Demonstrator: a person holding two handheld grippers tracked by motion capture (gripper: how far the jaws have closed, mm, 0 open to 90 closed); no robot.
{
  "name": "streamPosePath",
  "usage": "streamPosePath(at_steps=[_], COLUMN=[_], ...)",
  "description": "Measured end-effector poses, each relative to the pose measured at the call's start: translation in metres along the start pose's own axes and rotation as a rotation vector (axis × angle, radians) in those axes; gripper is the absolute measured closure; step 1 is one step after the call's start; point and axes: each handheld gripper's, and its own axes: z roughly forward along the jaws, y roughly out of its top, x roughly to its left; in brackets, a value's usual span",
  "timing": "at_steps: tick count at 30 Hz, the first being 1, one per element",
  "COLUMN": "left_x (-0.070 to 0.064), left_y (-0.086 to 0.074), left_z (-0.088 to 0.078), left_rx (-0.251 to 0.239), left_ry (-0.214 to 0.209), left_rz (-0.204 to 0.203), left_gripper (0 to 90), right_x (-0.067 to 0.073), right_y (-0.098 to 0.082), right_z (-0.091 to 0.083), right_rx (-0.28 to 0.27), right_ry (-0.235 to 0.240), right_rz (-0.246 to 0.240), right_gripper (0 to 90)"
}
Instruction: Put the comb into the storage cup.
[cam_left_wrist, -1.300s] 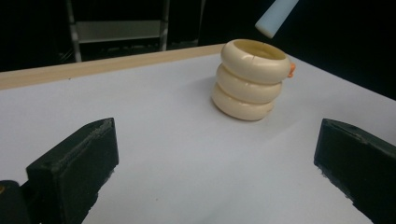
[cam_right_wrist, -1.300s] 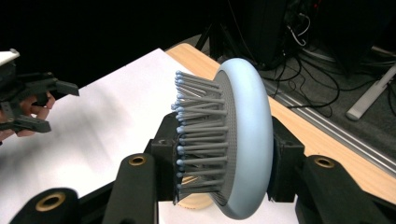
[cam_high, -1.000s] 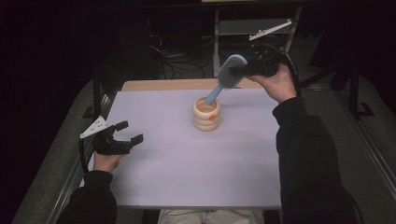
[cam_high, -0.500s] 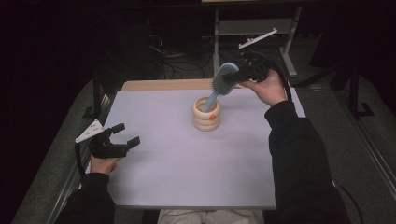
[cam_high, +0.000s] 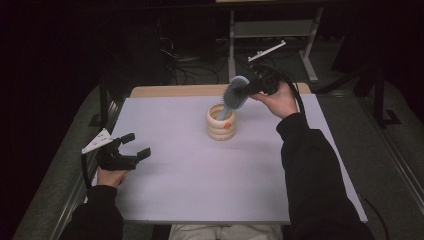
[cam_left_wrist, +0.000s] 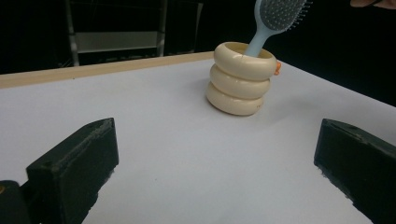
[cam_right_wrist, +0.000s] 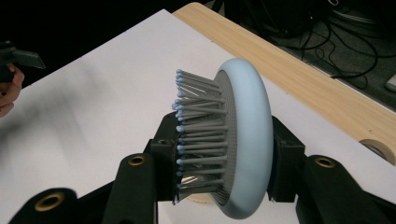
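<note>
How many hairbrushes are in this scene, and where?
1. The blue hairbrush is clamped by its head in the right tongs, its handle dipping into the cream ringed holder toward the table's far side. Whatever else sits inside the holder is hidden.

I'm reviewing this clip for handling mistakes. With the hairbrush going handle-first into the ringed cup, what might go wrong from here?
The right gripper clamps the hairbrush across its bristled head, so it may slip or twist on the bristles. The handle leans against the rim of the cream cup, which nothing steadies; the left gripper is open and well away, so a sideways push could tip or slide the cup.
</note>
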Motion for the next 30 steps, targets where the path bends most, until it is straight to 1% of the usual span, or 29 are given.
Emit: streamPosePath(at_steps=[6, 12, 16, 19, 21, 24, 26, 28, 30], left_x=[0.001, 0.001, 0.001, 0.001, 0.000, 0.001, 0.001, 0.000, -0.001], left_y=[0.000, 0.000, 0.000, 0.000, 0.000, 0.000, 0.000, 0.001, 0.001], left_z=[0.000, -0.001, 0.000, 0.000, 0.000, 0.000, 0.000, 0.001, 0.001], left_rx=[-0.002, -0.010, -0.006, -0.006, -0.005, -0.004, -0.006, -0.008, -0.007], left_ry=[-0.005, -0.006, -0.007, -0.010, -0.010, -0.011, -0.013, -0.018, -0.021], left_rz=[-0.001, -0.004, -0.003, -0.001, -0.002, -0.002, -0.004, -0.005, 0.000], left_gripper=[0.0, 0.0, 0.0, 0.0, 0.0, 0.0, 0.0, 0.0, 0.0], right_x=[-0.004, -0.009, -0.010, -0.011, -0.012, -0.014, -0.017, -0.019, -0.020], right_y=[-0.003, -0.007, -0.008, -0.008, -0.008, -0.009, -0.010, -0.012, -0.013], right_z=[0.009, 0.018, 0.026, 0.028, 0.029, 0.029, 0.028, 0.027, 0.025], right_rx=[0.005, -0.004, 0.003, 0.001, 0.001, 0.017, 0.020, 0.012, 0.002], right_ry=[0.005, 0.021, 0.004, 0.011, 0.005, 0.003, 0.007, 0.017, 0.006], right_rz=[0.017, 0.049, 0.069, 0.089, 0.104, 0.121, 0.129, 0.141, 0.150], right_gripper=[54.0, 53.8, 53.3, 52.7, 51.0, 47.2, 44.8, 43.6, 40.4])
